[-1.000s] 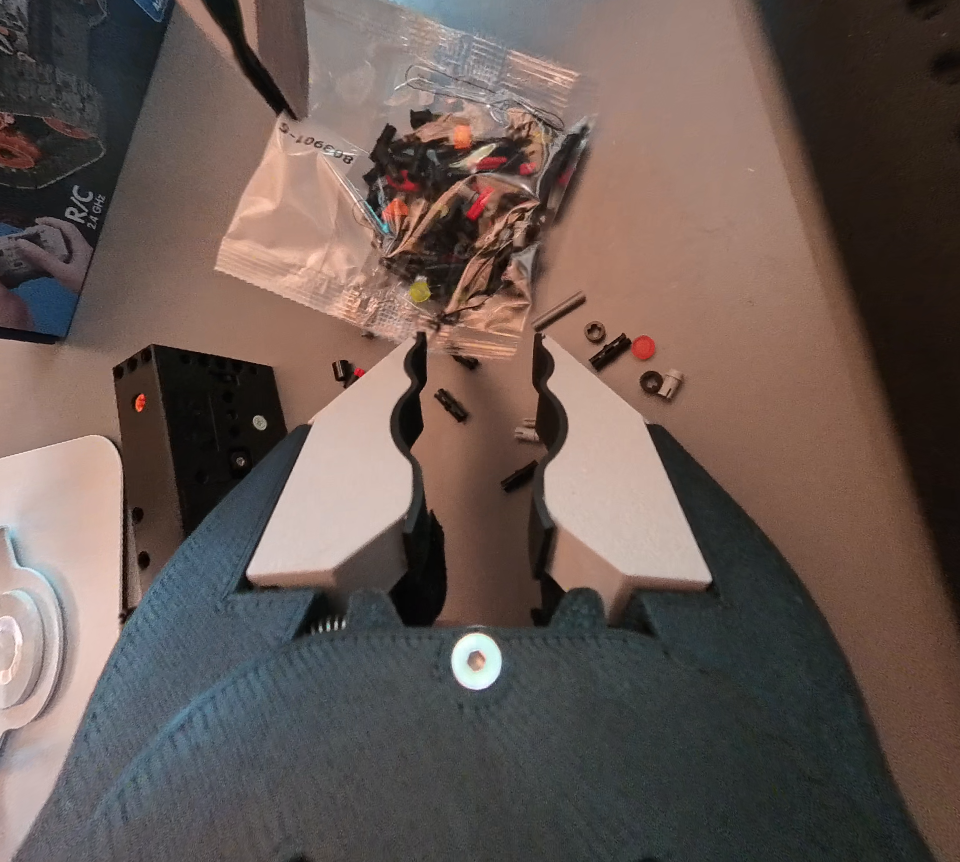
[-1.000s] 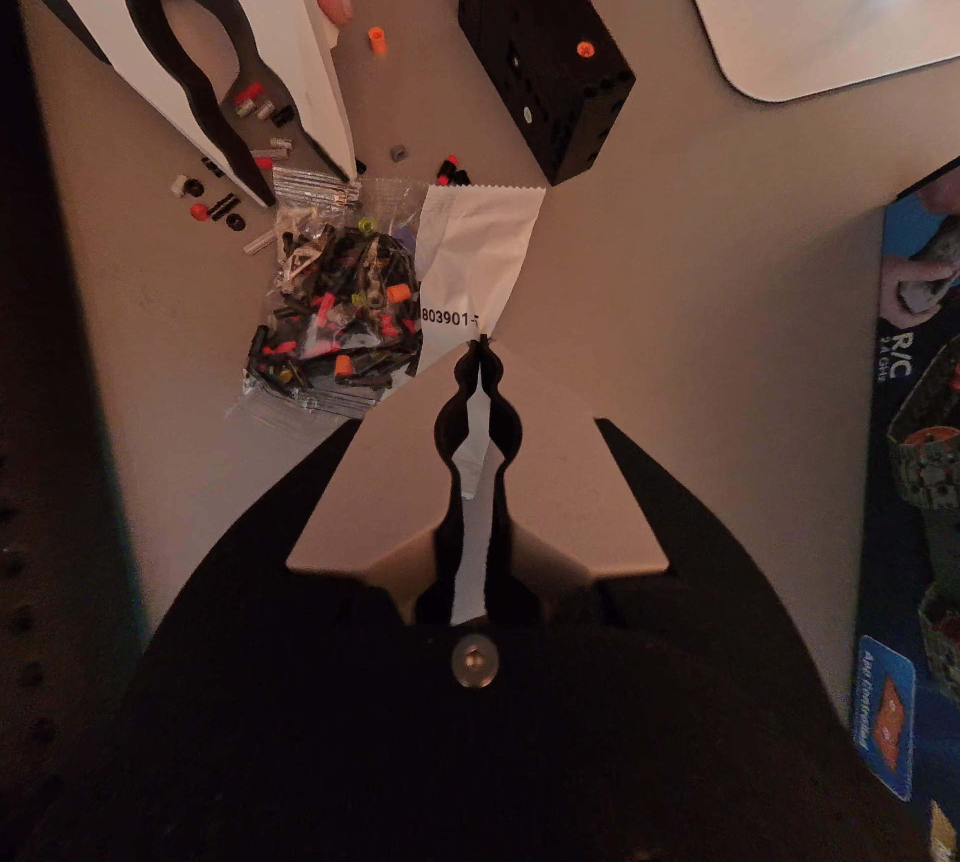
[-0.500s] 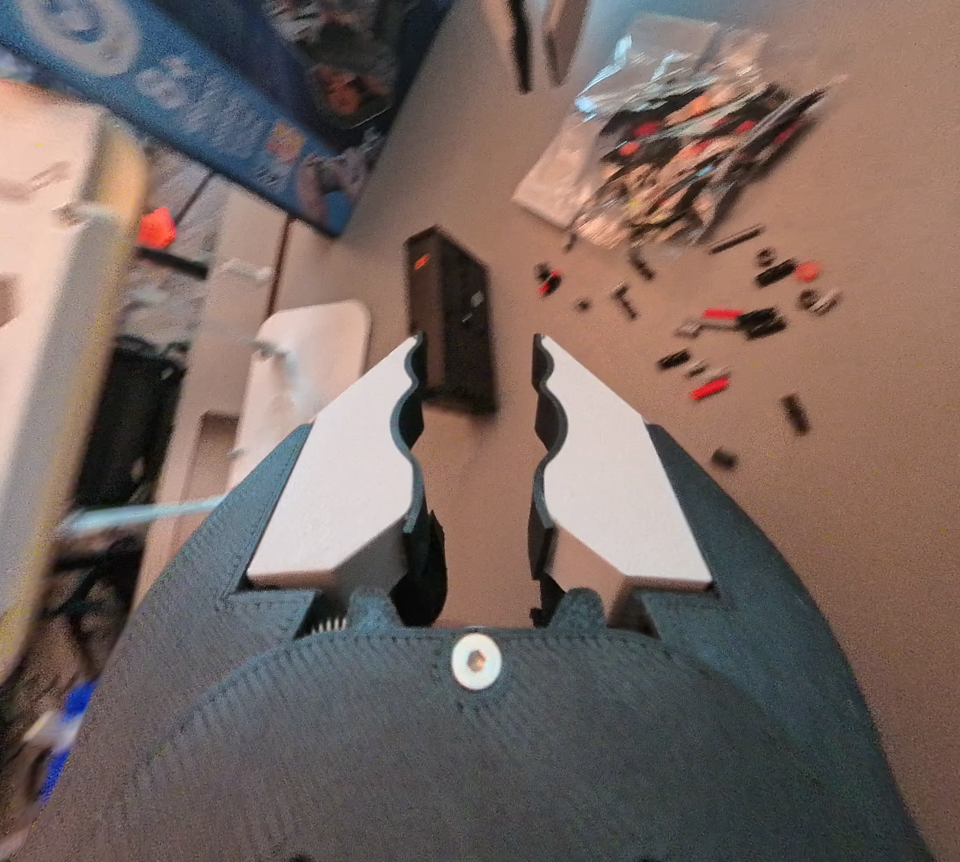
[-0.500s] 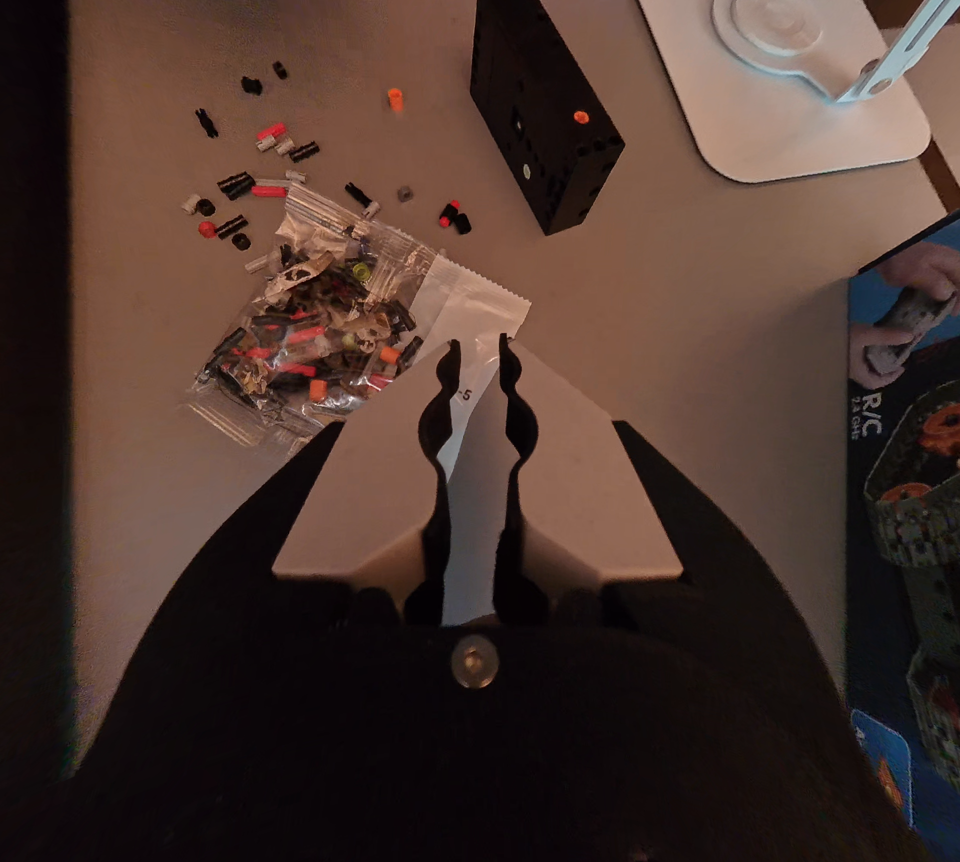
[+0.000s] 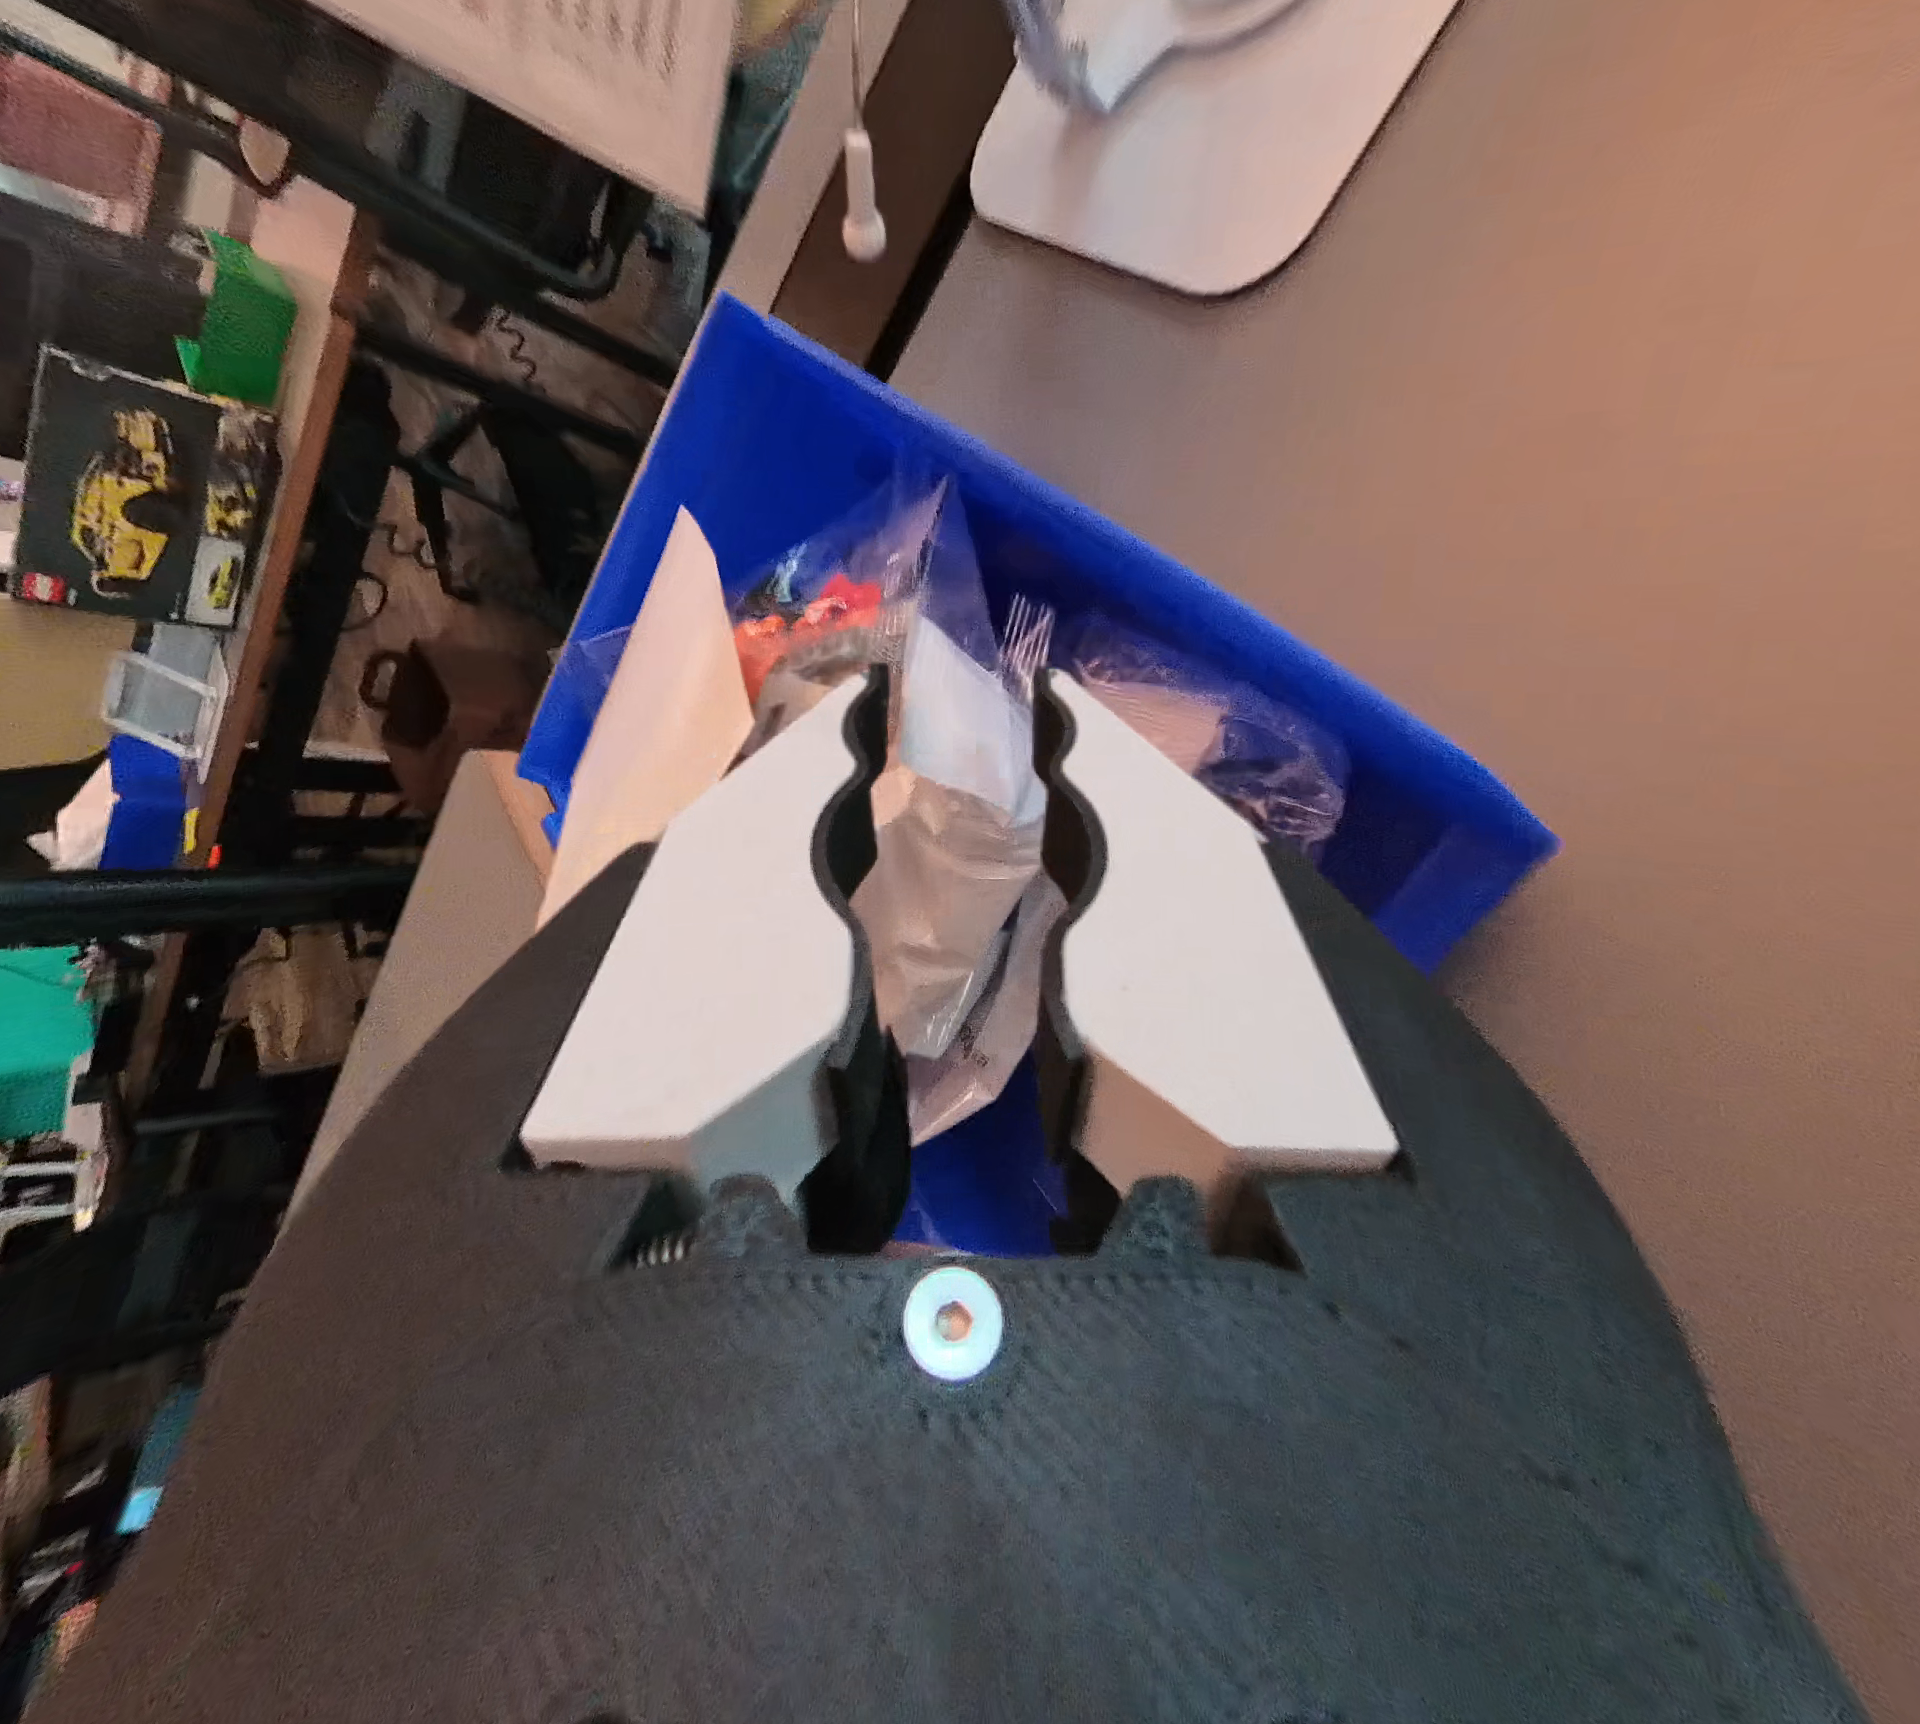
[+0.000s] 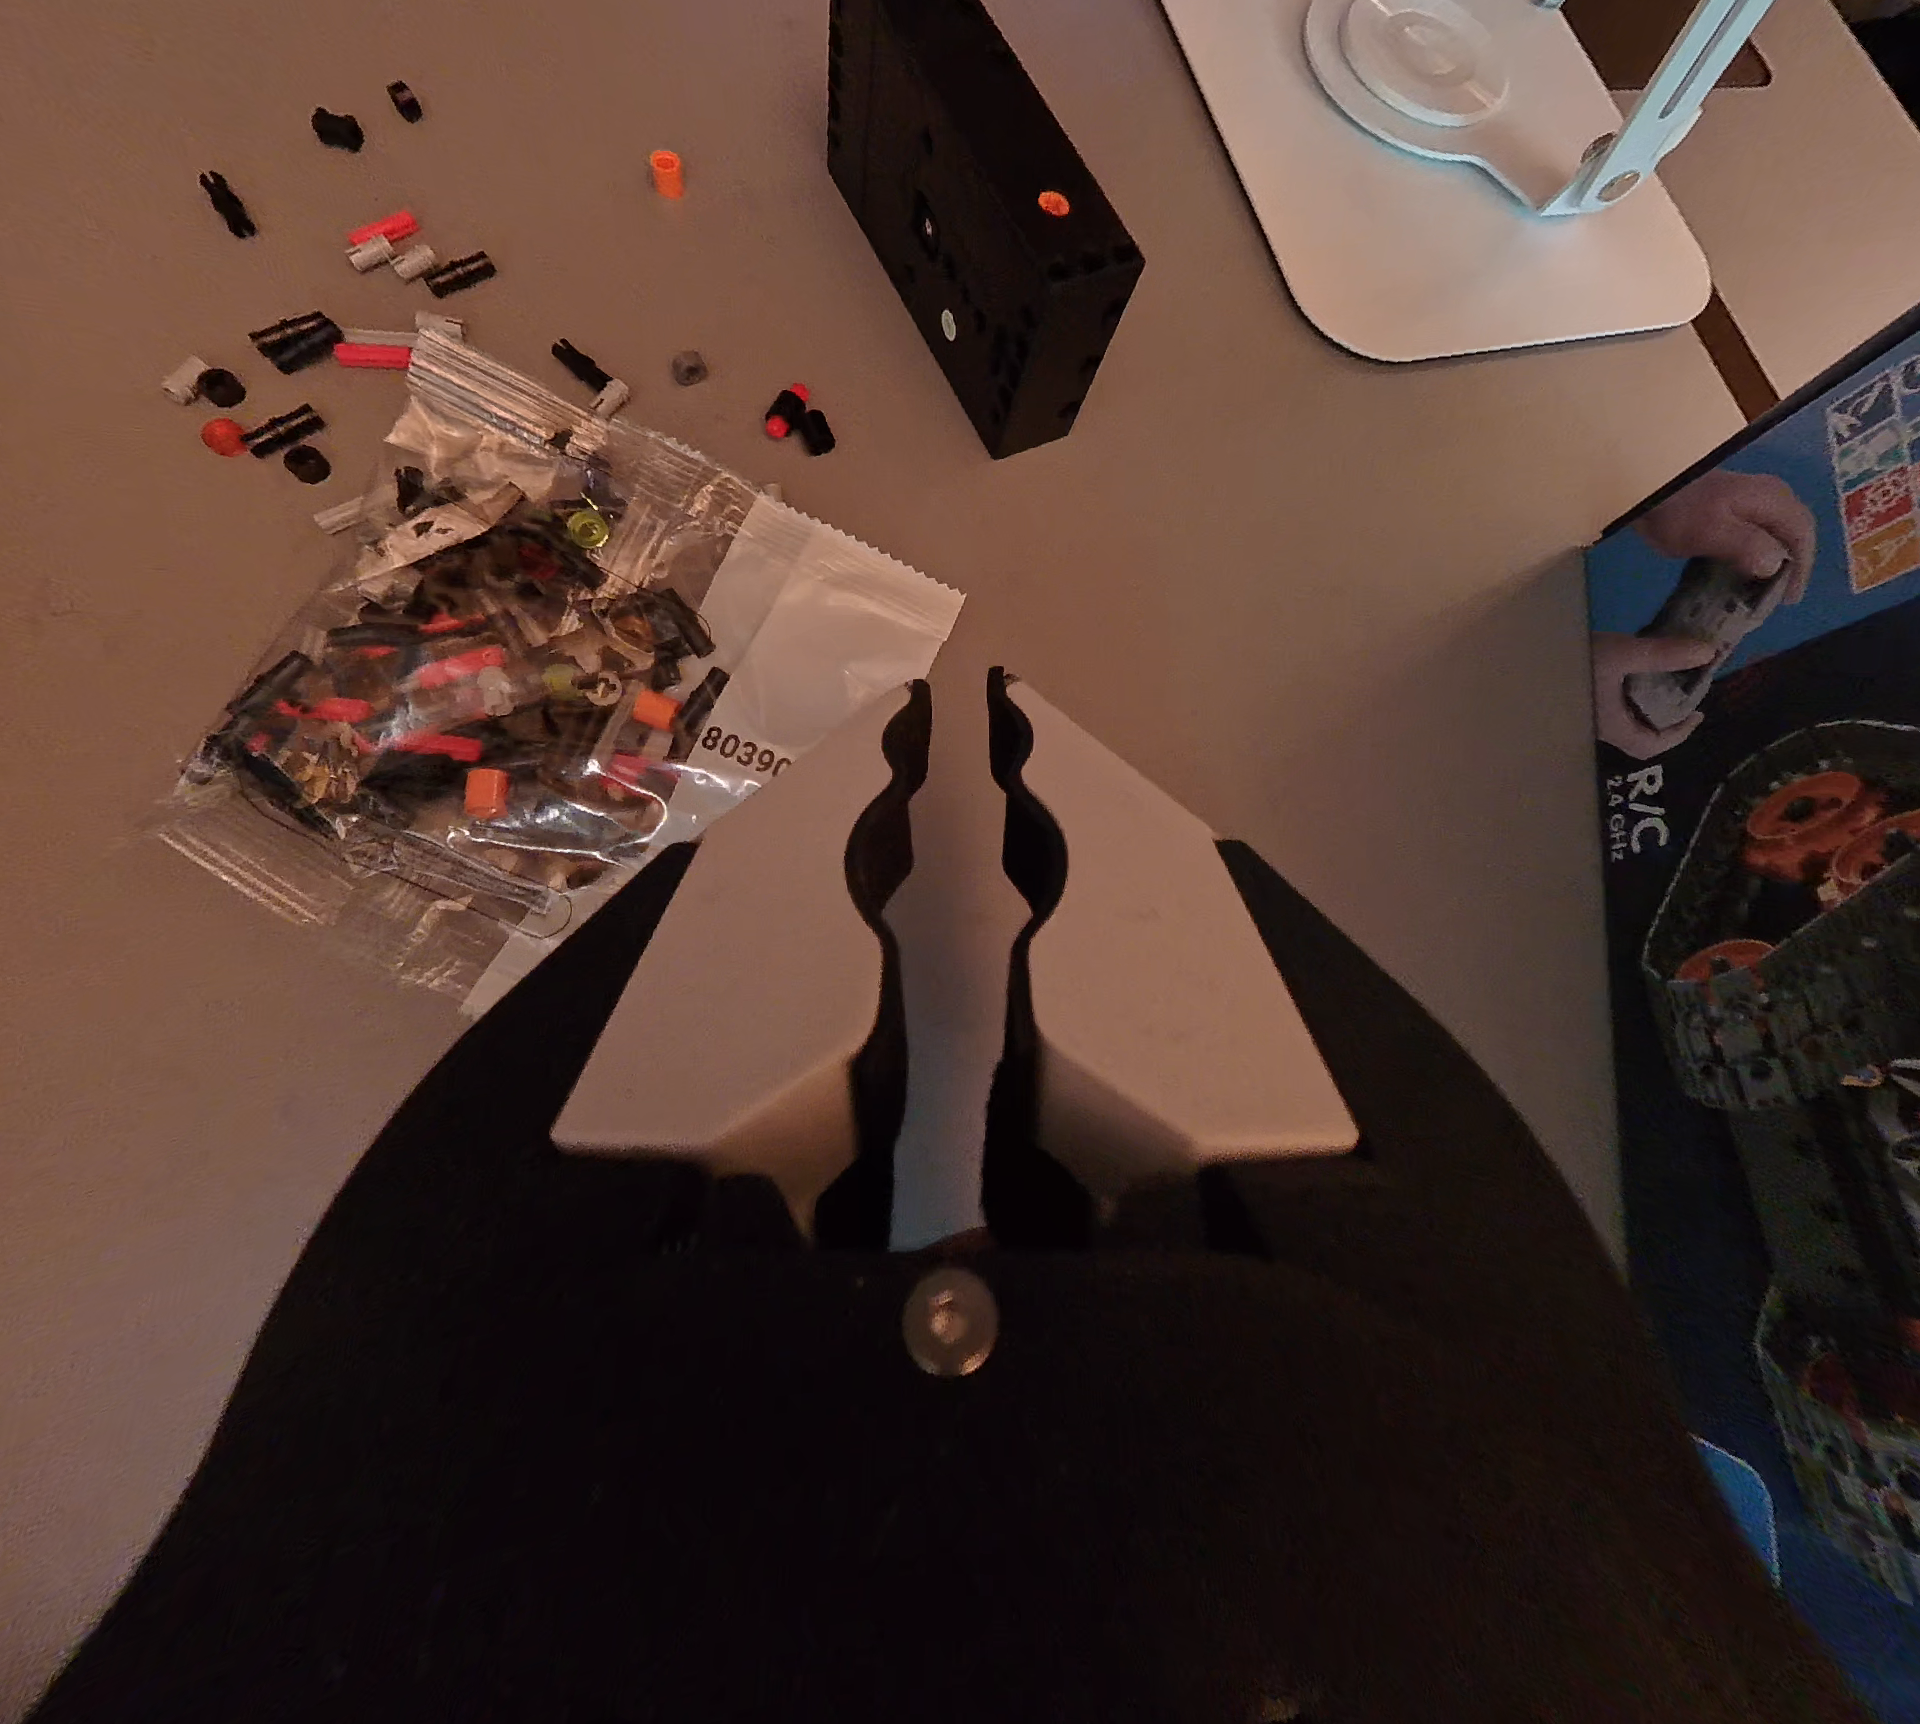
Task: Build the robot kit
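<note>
Clear parts bag flat, lengthwise beside parted right gripper

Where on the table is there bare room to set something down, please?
Free: between the black block, the bag and the blue box, ahead of the right gripper; also beside the blue bin. Crowded: loose parts beyond the bag, and the white base.

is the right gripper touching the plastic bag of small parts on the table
Cannot tell. In the right wrist view the right gripper is open beside the bag, but its finger overlaps the bag's white edge in the picture, hiding any gap or contact.
</note>
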Tool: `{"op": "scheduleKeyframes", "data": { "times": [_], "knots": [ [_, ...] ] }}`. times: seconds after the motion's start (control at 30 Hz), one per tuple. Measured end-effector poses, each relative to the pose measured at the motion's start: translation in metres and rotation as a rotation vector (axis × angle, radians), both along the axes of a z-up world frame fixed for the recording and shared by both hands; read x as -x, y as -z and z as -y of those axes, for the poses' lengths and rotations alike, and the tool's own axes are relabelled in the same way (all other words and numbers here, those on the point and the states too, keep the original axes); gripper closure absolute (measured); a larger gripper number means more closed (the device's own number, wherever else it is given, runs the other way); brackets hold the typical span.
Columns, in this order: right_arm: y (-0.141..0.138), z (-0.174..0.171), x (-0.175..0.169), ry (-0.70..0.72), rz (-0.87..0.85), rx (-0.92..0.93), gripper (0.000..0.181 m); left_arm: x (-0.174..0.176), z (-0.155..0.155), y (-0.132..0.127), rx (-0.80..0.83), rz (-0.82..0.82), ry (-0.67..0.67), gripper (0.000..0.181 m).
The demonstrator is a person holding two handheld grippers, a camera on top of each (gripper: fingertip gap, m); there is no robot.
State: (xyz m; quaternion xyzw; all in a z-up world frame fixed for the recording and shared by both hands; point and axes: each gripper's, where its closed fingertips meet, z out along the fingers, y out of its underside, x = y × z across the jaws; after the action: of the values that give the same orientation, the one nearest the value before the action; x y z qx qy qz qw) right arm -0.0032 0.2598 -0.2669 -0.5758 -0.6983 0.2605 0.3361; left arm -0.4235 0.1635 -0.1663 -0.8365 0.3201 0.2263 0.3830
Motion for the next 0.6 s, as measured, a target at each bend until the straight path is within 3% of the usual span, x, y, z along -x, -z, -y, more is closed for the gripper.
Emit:
{"op": "scheduleKeyframes", "data": {
  "times": [0.07, 0.13, 0.23, 0.37, 0.6],
  "knots": [
    [0.003, -0.001, 0.0, 0.0, 0.007, -0.004, 0.172, 0.015, -0.007, 0.015, 0.013, -0.051, -0.065, 0.161],
    [0.005, -0.001, -0.001, 0.002, 0.012, -0.004, 0.172, 0.018, -0.011, 0.021, 0.0, -0.041, -0.071, 0.181],
    [0.004, -0.002, -0.001, 0.002, 0.008, -0.006, 0.173, 0.017, -0.006, 0.019, -0.009, -0.028, -0.067, 0.181],
    [0.005, -0.002, -0.002, -0.003, 0.008, 0.001, 0.174, 0.018, 0.001, 0.009, -0.051, -0.044, -0.056, 0.181],
    [0.005, 0.0, -0.003, -0.007, 0.011, -0.001, 0.174, 0.027, 0.013, -0.029, -0.149, 0.102, -0.078, 0.181]
  ]
}}
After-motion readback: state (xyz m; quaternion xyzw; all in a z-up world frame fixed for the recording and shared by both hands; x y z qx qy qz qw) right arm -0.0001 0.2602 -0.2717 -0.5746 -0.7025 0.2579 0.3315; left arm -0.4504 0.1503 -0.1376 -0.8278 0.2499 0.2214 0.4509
